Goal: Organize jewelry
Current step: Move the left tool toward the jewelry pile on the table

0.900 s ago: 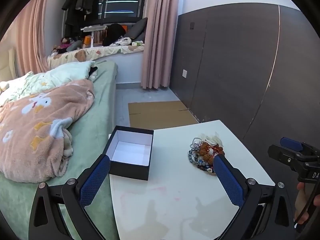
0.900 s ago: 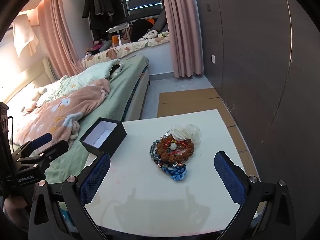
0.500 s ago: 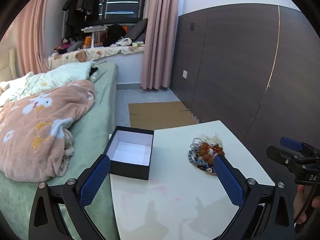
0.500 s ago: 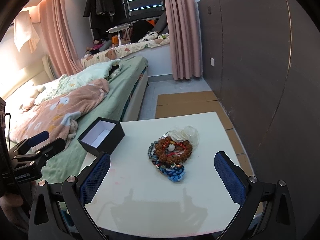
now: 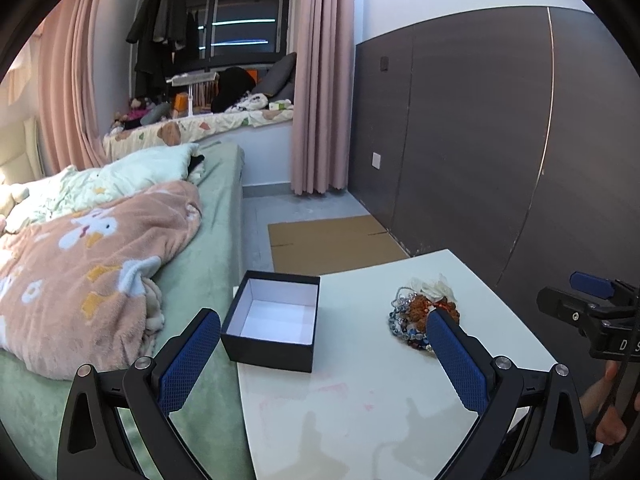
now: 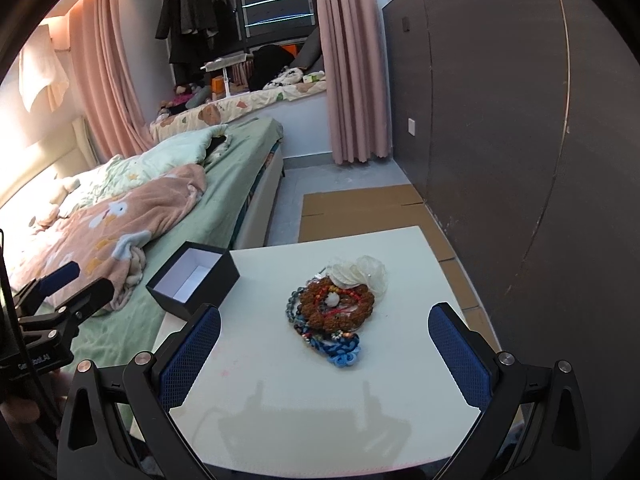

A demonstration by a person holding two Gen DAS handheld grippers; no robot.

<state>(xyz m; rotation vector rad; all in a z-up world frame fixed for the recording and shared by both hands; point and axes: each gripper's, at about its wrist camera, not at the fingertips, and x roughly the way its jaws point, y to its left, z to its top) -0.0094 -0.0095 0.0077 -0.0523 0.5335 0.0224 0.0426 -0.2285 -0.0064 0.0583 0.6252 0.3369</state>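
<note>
You hold your left tool (image 5: 323,354) and right tool (image 6: 324,348) spread wide and empty over the near white tabletop (image 6: 280,400); farther off, the tangled heap of beaded bracelets (image 6: 334,306) sits untouched right of the empty black open-topped cardboard box (image 5: 276,316), so nothing is sorted yet.

Before you, a green bed (image 5: 208,256) carries a rumpled pink blanket (image 5: 84,264) with white flowers; flattened cardboard (image 5: 332,240) lies on the floor beside a dark panelled wall (image 5: 472,140), pink curtains (image 5: 320,80) frame the window, and dark coats (image 5: 164,36) hang above.
</note>
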